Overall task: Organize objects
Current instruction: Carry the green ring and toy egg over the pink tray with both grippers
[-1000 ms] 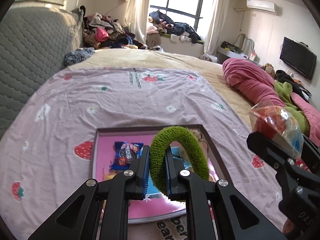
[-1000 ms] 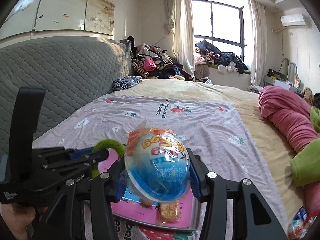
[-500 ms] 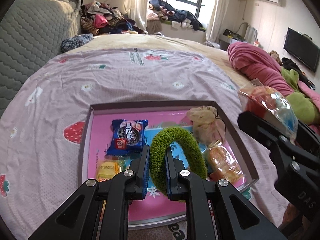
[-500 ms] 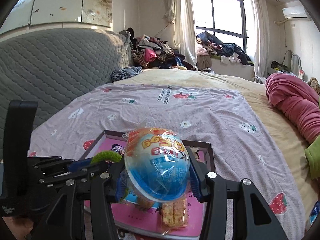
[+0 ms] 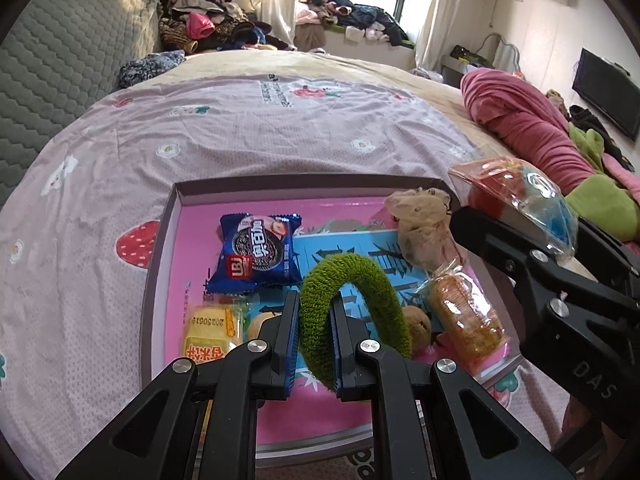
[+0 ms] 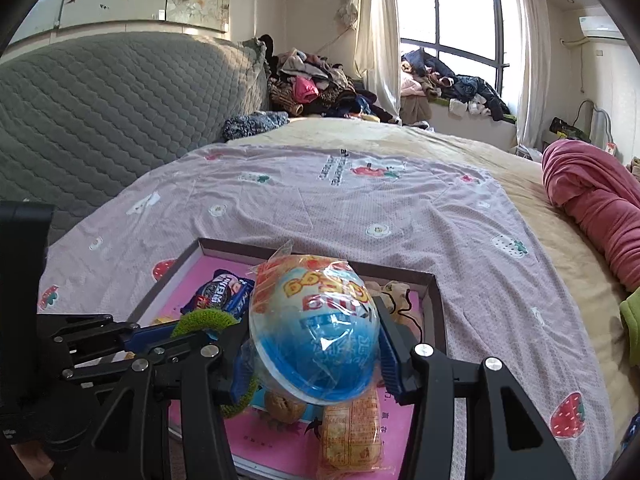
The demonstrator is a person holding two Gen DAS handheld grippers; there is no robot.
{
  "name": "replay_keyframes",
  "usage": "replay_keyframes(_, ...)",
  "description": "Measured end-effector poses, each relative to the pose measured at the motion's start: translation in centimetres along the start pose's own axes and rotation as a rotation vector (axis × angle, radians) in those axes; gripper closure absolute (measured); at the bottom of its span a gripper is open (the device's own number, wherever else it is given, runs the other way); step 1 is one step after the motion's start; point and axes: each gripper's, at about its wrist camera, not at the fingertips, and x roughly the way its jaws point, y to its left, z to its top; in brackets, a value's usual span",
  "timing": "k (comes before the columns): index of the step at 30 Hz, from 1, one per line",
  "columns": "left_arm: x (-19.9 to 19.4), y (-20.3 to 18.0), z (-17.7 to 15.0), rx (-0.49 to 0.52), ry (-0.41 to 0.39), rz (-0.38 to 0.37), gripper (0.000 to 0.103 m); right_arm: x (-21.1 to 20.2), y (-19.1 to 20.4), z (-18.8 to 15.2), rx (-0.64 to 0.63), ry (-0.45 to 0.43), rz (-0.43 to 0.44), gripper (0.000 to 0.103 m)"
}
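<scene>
Green hair tie [image 5: 352, 312] is pinched in the left claw [image 5: 314, 336] above the pink tray [image 5: 160, 248]; the wrapped toy egg [image 6: 316, 332] is clamped in the right claw [image 6: 316, 356]. Each is best lowered onto bare tray floor, clear of the cookie packet [image 5: 258, 254], before being released.

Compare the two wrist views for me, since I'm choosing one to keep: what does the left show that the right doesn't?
Only the left wrist view shows the yellow snack packet and the wall TV.

Only the right wrist view shows the printed face of the wrapped egg toy, held in the right hand-held gripper.

Both show the pink tray, cookie packet and green hair tie.
</scene>
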Motion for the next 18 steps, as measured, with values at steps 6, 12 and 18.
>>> replay_keyframes(6, 0.7, -0.2, -0.3, 0.010, 0.018, -0.005, 0.089, 1.2, 0.3, 0.3, -0.021, 0.019, -0.009, 0.052)
replay_keyframes(12, 1.1, -0.2, -0.5, 0.014, 0.031, 0.001, 0.089, 2.9, 0.7, 0.8, -0.044, 0.031, -0.009, 0.052)
replay_keyframes(18, 1.6, -0.3, -0.7, 0.021, 0.044, 0.020, 0.089, 4.2, 0.9, 0.2, -0.052, 0.046, 0.006, 0.052)
